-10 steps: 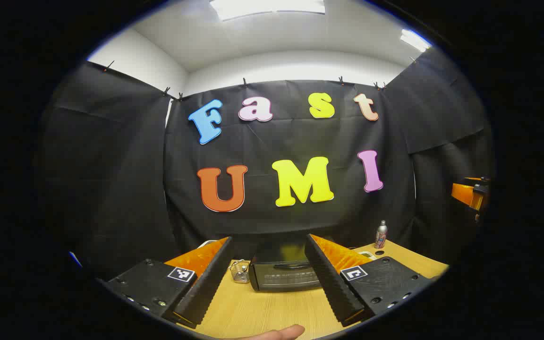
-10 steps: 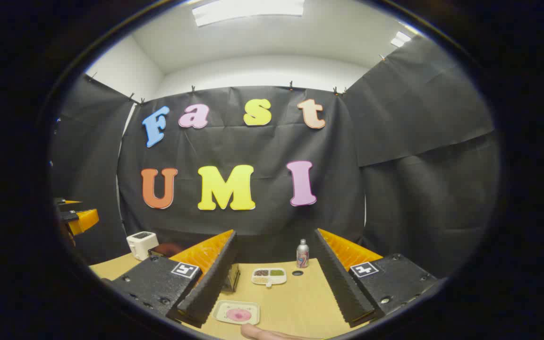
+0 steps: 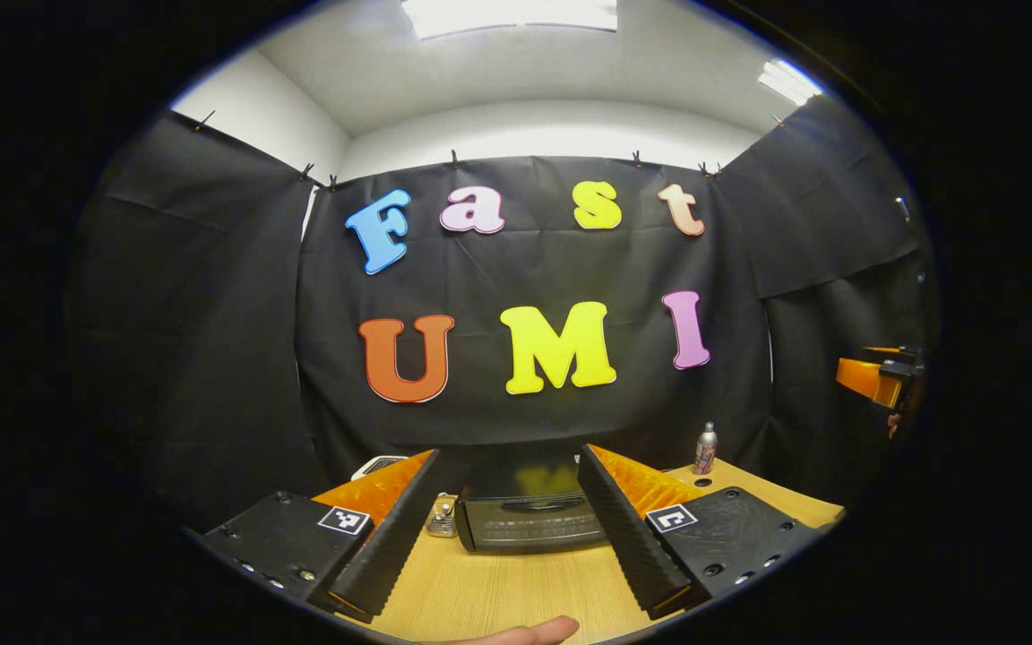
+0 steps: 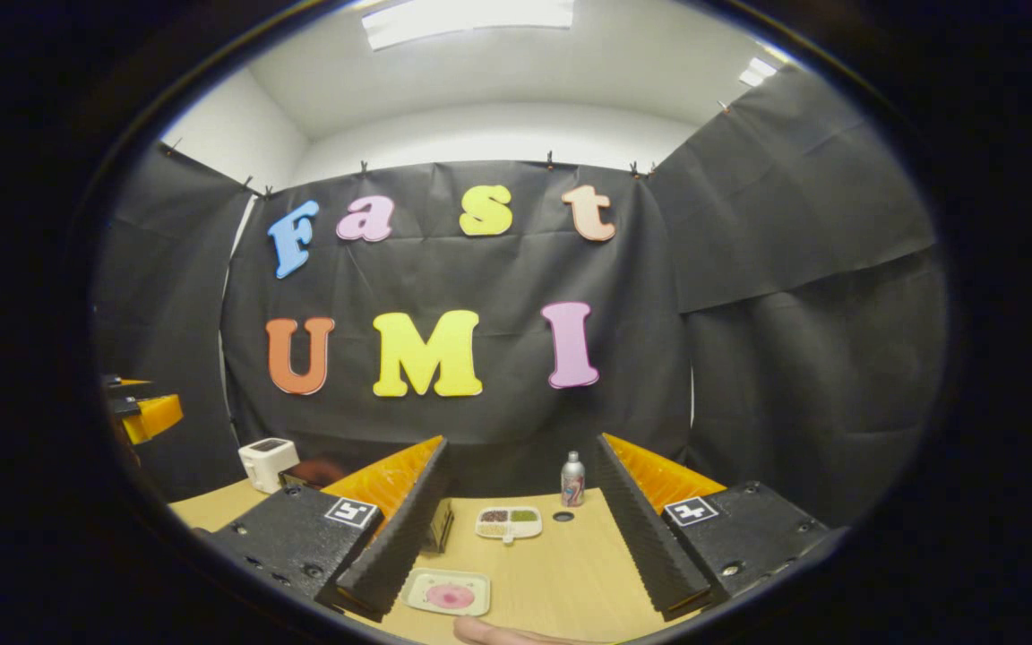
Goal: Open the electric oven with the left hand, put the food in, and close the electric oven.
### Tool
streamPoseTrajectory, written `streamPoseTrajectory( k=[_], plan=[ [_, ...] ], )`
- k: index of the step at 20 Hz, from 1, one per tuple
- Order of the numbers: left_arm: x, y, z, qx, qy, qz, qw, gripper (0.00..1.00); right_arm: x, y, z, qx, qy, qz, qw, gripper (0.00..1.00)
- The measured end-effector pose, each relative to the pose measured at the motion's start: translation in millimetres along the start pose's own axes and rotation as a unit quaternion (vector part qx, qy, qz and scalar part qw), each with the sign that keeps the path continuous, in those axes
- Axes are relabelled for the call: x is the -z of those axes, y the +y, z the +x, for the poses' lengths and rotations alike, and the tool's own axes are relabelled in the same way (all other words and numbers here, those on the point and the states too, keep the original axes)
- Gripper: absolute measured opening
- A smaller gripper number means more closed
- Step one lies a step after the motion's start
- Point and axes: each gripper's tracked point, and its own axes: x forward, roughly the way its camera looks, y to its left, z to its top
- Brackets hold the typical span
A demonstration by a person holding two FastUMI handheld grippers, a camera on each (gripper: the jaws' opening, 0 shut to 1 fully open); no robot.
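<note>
Left hand-held gripper (image 3: 507, 537) hangs above the wooden desk (image 3: 498, 596) with its fingers spread wide and nothing between them. Framed in the gap is the black oven (image 3: 529, 515), standing at the far side of the desk against the booth wall, its door closed. A small wire basket (image 3: 440, 518) sits just beside the oven's left side, and a slim can (image 3: 705, 449) stands farther right near the desk's far edge.

Right hand-held gripper (image 4: 516, 546) is likewise open and empty over the desk. Near it, on the desk, lies a pale tray holding a pink round of food (image 4: 450, 595). Beyond that rests a small divided dish (image 4: 508, 522), and a white toaster (image 4: 267, 461) stands at the far left. A fingertip (image 4: 489, 632) shows at the bottom edge.
</note>
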Motion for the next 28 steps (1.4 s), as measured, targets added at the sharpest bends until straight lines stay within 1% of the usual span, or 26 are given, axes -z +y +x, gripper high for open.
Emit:
streamPoseTrajectory(
  k=[5, 8, 12, 15, 18, 21, 24, 28],
  plan=[
    [2, -4, 10, -0.004, -0.006, -0.002, 1.000, 0.96, 5, -1, 2, -0.004, 0.002, 0.004, 1.000, 0.98],
    [9, -21, 26, 0.023, -0.001, -0.020, 1.000, 0.96, 9, -4, 6, -0.007, 0.005, 0.004, 1.000, 0.98],
    [26, -42, 57, 0.066, 0.016, -0.043, 0.997, 0.96, 11, -3, 7, -0.023, -0.001, 0.005, 1.000, 0.98],
    [53, -54, 89, 0.083, 0.046, -0.052, 0.994, 0.96, 13, -10, 9, -0.026, -0.002, 0.000, 1.000, 0.98],
    [85, -63, 126, 0.084, 0.083, -0.050, 0.992, 0.96, 18, -18, 12, -0.021, -0.002, -0.009, 1.000, 0.97],
    [125, -69, 161, 0.084, 0.133, -0.048, 0.986, 0.96, 22, -26, 15, -0.018, 0.002, -0.017, 1.000, 0.98],
    [166, -68, 192, 0.076, 0.183, -0.045, 0.979, 0.97, 24, -34, 16, -0.015, 0.004, -0.025, 1.000, 0.98],
    [208, -66, 224, 0.074, 0.236, -0.078, 0.966, 0.97, 22, -48, 15, 0.000, -0.010, -0.042, 0.999, 0.97]
  ],
)
